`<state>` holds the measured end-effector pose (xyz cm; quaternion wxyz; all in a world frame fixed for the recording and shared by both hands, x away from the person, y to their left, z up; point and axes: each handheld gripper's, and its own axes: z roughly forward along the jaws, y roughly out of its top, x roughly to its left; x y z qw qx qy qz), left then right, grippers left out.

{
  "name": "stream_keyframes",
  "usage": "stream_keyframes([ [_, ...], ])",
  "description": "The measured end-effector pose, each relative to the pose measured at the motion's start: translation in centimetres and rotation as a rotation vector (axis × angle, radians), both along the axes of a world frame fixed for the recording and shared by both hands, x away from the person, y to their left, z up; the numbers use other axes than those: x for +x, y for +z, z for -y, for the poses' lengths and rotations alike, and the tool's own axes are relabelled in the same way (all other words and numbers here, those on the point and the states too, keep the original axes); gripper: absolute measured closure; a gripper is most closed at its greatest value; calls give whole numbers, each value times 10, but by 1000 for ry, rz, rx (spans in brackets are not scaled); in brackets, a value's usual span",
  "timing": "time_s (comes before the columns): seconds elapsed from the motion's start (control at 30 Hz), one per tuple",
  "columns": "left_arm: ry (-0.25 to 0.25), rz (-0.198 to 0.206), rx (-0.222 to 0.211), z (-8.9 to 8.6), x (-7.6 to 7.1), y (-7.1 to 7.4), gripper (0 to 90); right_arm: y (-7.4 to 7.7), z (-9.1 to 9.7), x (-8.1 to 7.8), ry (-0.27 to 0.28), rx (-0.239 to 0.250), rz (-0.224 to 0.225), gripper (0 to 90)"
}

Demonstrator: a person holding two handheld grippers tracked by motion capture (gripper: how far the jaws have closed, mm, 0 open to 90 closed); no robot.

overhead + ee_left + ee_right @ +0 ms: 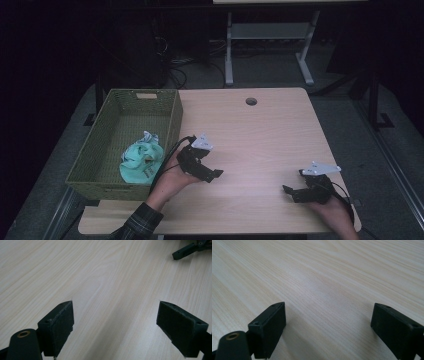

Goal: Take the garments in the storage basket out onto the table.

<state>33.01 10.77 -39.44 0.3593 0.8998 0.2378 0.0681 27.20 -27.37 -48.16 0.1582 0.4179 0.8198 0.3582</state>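
Nearest the high camera, a plaid sleeve and two hands come in over the near edge of a pale wooden table. The left gripper sits just right of a green woven basket, jaws spread wide with only bare wood between them. The right gripper rests near the table's front right, jaws equally wide and holding nothing. A crumpled mint-green cloth lies inside the basket, at its near right corner.

We look down from high up over the table. Our two low cameras sit close above its wood, each looking out between its own jaws. All three share the tabletop.
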Motion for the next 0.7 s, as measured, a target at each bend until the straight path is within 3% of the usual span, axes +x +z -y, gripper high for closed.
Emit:
stream_keyframes([
  [0.7,-10,-1,-11,-6,8,14,136,0,0,0,1,-1,1,122],
])
